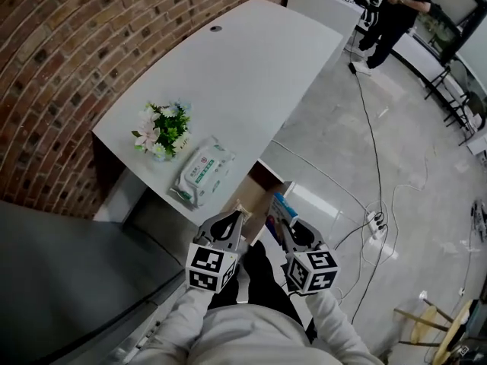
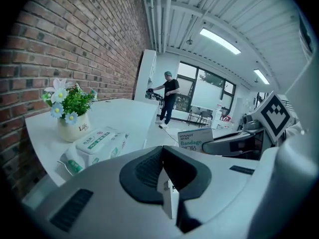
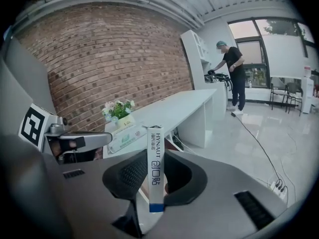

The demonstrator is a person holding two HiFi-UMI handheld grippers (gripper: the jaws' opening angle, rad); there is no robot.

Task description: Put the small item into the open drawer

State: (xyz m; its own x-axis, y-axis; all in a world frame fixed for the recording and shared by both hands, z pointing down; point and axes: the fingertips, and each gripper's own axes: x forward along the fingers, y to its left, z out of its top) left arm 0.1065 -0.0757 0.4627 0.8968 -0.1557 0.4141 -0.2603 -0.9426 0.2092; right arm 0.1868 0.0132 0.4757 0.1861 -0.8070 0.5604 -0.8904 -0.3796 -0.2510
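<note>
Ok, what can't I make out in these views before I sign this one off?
Inside of the drawer: the head view shows only a brown corner; the desk edge and the bandage box cover the rest.
Print on the thin white item in the left tool: seen edge-on in the left gripper view, too small.
Label of the wipes pack: too small in the head view.
What the person at the far bench handles: too small in every view.

Lower centre of the head view:
- Pale grey long sleeves [image 1: 186, 319].
- Dark trousers [image 1: 256, 271].
- Left gripper [image 1: 228, 222] and right gripper [image 1: 292, 231], each with a grey moulded shell and black ribbed pads [image 3: 130, 176].
- Each gripper carries a white cube [image 1: 211, 269] printed with black square markers.
</note>
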